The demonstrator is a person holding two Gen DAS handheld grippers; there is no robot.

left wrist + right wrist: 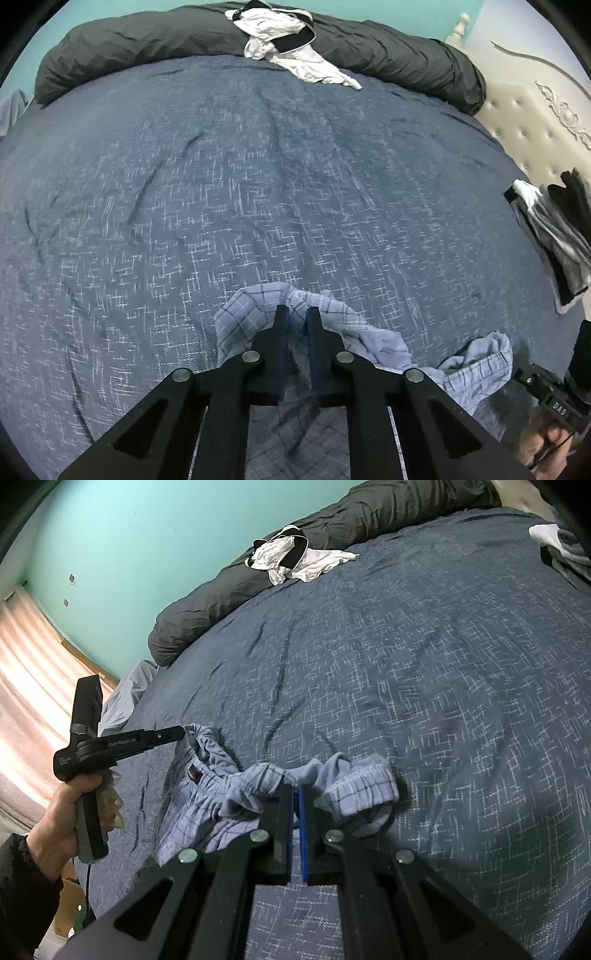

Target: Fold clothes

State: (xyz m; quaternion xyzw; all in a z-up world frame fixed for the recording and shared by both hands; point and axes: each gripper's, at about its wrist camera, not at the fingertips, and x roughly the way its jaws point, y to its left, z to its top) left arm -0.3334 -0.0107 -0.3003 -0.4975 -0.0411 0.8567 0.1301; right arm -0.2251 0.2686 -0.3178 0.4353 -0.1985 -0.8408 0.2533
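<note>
Crumpled blue plaid shorts (236, 794) near front edge of blue bed (258, 184), right gripper (295, 794) fingers clamped on waistband, left gripper (297, 314) fingers nearly closed, pinching fabric.

Blue bed (258, 177) carries checked shorts (240, 314), white garment (295, 55), dark duvet (147, 44).

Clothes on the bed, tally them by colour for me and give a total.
Light blue checked shorts: 1
White and black garment on the dark duvet: 1
Grey, white and black pile at the bed's edge: 1, pieces not separable
Total: 3
</note>
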